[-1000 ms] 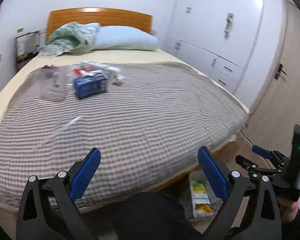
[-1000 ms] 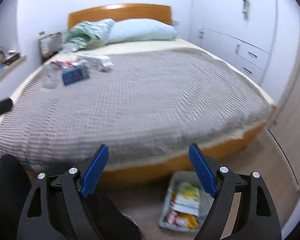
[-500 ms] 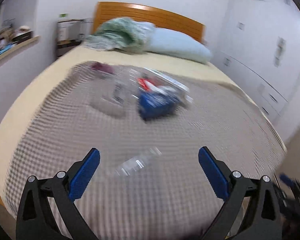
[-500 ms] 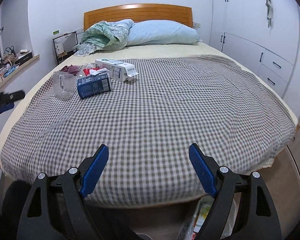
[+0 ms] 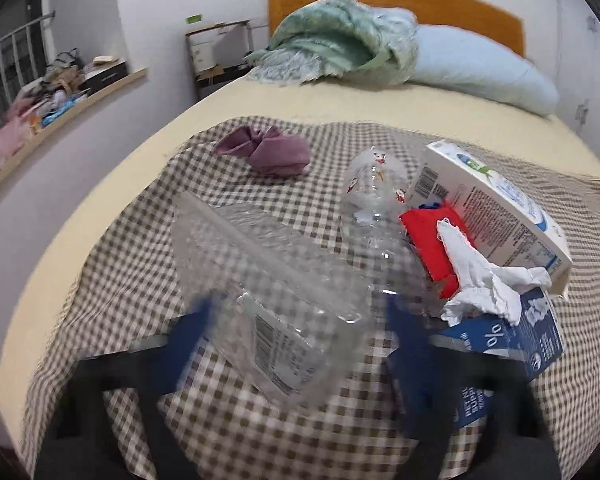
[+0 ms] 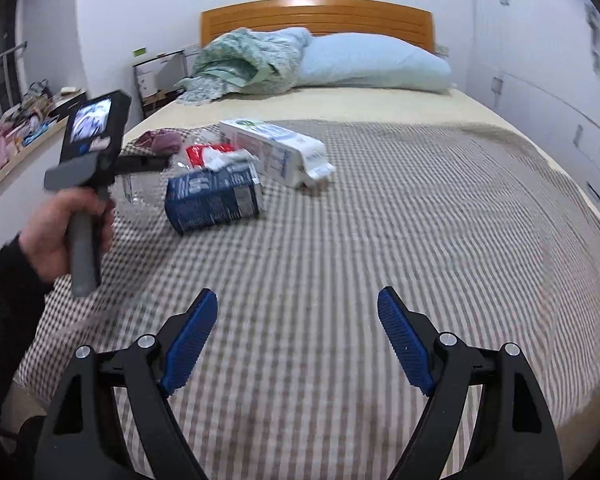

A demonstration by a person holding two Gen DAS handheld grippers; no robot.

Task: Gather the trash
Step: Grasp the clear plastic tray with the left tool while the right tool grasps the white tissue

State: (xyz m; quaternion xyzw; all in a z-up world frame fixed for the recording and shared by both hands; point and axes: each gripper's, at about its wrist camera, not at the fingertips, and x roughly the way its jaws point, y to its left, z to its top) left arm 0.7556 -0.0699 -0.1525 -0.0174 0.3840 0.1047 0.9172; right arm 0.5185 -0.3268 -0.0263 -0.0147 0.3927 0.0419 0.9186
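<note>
Trash lies on the checked bedspread (image 5: 260,432). In the left wrist view a clear plastic clamshell box (image 5: 268,296) sits right in front of my open left gripper (image 5: 296,344), between its blurred blue fingers. Beside it lie a clear crushed bottle (image 5: 374,196), a red wrapper (image 5: 434,236), a white tissue (image 5: 480,276), a blue carton (image 5: 508,344) and a white carton (image 5: 496,204). In the right wrist view my right gripper (image 6: 298,340) is open and empty over bare bedspread, well short of the blue carton (image 6: 214,200) and white carton (image 6: 276,150).
A purple cloth (image 5: 272,150) lies behind the trash. A green blanket (image 5: 340,44) and blue pillow (image 5: 480,68) are at the headboard. A cluttered ledge (image 5: 40,116) runs along the left wall. Wardrobe drawers (image 6: 560,132) stand to the right.
My left gripper has swung left and moved in close to the trash pile, now straddling the clear box. My right gripper has risen from the floor bin to over the bed.
</note>
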